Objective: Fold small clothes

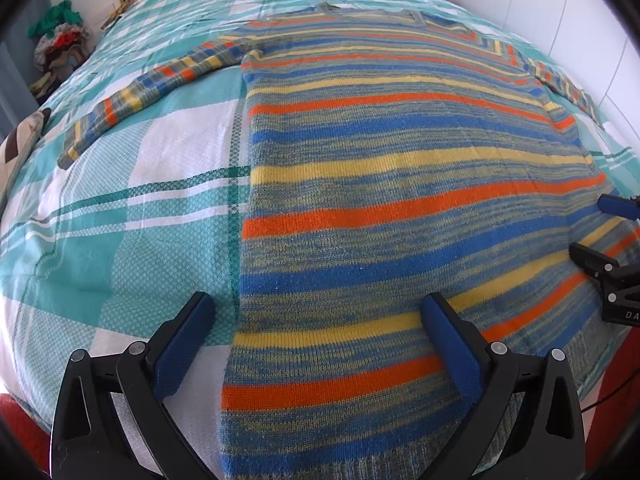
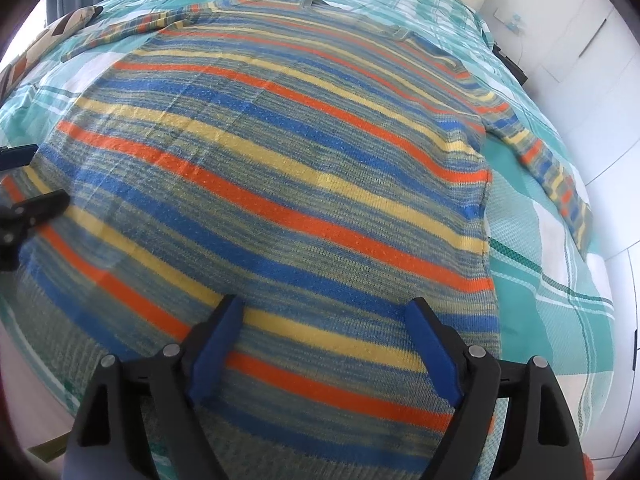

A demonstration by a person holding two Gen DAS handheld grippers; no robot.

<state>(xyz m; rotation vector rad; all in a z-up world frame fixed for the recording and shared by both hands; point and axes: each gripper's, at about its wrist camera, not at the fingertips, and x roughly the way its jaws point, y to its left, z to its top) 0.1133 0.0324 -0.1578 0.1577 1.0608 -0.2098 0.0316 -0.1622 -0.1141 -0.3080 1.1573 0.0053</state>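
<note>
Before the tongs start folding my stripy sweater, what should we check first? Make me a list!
1. Sweater lying flat on the bed: ok.
2. Both sleeves spread out to the sides, left sleeve and right sleeve: ok.
3. Left tongs open: ok, they straddle the sweater's left edge near the hem.
4. Right tongs open: ok, over the hem.
5. Nothing lying on the sweater: ok.
6. Tongs touching the cloth yet: cannot tell.
</note>
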